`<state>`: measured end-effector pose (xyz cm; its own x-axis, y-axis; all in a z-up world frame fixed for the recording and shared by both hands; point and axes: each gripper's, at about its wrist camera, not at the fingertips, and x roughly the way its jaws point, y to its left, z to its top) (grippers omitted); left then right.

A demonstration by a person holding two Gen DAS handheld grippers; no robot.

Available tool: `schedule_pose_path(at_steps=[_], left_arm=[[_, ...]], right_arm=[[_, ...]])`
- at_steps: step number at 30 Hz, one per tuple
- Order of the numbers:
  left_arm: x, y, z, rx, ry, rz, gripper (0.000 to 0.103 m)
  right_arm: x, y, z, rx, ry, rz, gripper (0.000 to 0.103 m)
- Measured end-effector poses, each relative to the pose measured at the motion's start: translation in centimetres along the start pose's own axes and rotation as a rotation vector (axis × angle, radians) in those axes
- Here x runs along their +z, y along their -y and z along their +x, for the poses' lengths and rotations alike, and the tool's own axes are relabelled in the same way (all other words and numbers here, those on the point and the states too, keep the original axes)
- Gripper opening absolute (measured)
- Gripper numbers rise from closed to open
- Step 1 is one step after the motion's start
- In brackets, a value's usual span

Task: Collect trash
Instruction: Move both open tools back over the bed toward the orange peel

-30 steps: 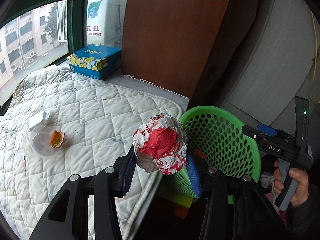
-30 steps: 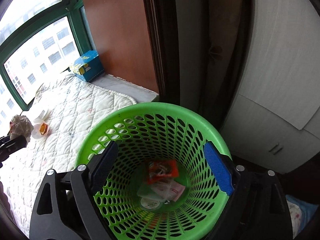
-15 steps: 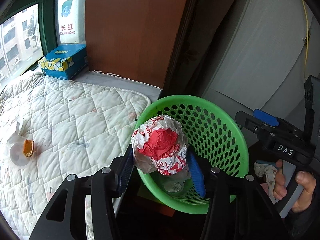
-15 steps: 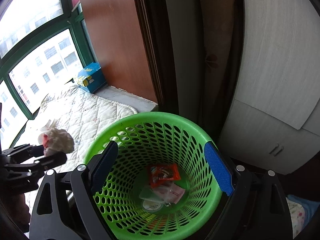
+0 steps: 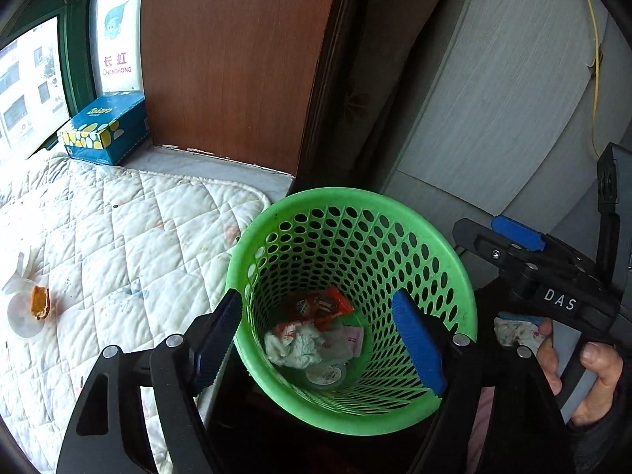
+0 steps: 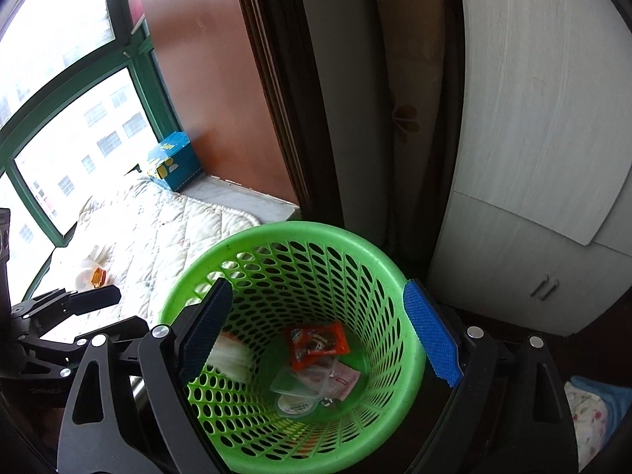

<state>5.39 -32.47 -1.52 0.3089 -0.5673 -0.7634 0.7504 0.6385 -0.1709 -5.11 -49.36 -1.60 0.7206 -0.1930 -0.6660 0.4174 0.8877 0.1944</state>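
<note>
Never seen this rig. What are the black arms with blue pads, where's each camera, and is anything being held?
No robot here: a person carries a hand-held set of tongs in each hand, with a fisheye camera on each looking along its two fingers. In the left wrist view, the left tongs hang over a green basket; their jaws have just been opening and nothing is between them. A crumpled wrapper lies inside the basket on other trash, including an orange packet. The right tongs, seen in their own camera, are also open and empty above the same basket. On the quilted pad sit a clear plastic cup with an orange scrap and a blue tissue box.
</note>
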Motion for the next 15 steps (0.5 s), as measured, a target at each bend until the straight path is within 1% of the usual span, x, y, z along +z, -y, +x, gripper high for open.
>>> schedule_pose_path(at_steps=[6,11,15], left_arm=[[-0.6,-1.7,-1.7,0.029,0.022,-0.027,0.076],[-1.3,-4.7,-3.7,0.079,0.046,-0.075,0.076],[-2.1,-7.8,-5.5,0.124,0.061,-0.128,0.076]], right_arm=[[-0.1,-1.1,-0.1,0.025,0.004,-0.017,0.087],[0.1,-3.1,0.3,0.053,-0.004,-0.046,0.087],[0.4,-5.2,0.6,0.078,-0.007,-0.079,0.087]])
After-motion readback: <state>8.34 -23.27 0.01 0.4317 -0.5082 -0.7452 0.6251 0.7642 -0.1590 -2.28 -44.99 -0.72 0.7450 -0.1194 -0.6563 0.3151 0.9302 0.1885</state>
